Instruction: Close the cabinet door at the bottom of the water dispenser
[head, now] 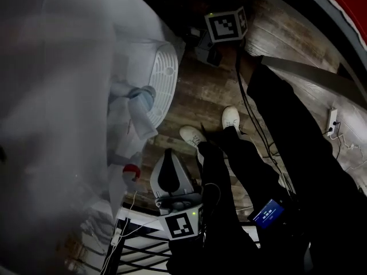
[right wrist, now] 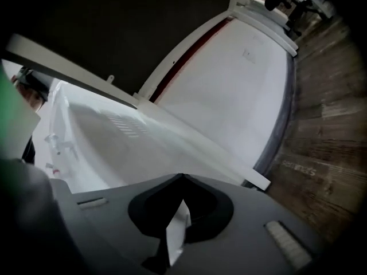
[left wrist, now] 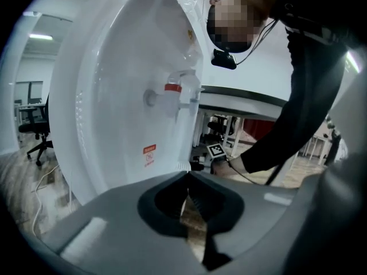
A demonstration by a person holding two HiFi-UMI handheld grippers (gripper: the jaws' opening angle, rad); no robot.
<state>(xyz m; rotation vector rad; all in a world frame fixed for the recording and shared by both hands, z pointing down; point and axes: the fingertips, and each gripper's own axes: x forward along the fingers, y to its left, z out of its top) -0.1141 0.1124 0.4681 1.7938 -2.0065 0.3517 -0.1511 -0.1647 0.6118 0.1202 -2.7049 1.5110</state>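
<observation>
Left hand-held gripper (head: 169, 159) (left wrist: 186, 179): jaws pinched to a narrow slit, tips touching, nothing between, only floor (head: 200, 90) showing through. Water dispenser (left wrist: 114, 96) (head: 57, 96) stands just ahead and to the left of it, with the red tap (left wrist: 173, 87) above jaw level. Right hand-held gripper (head: 209, 53) (right wrist: 182, 182): jaws also drawn together, tips meeting, nothing held. It is held low near the floor, ahead of the left one, and the dispenser's white body (right wrist: 114, 142) fills the space just ahead of its jaws without touching them. Cabinet door: somewhere in that low white front, seam not distinguishable, can't tell if ajar. Person's white shoes (head: 230, 118) lie between the two grippers.
</observation>
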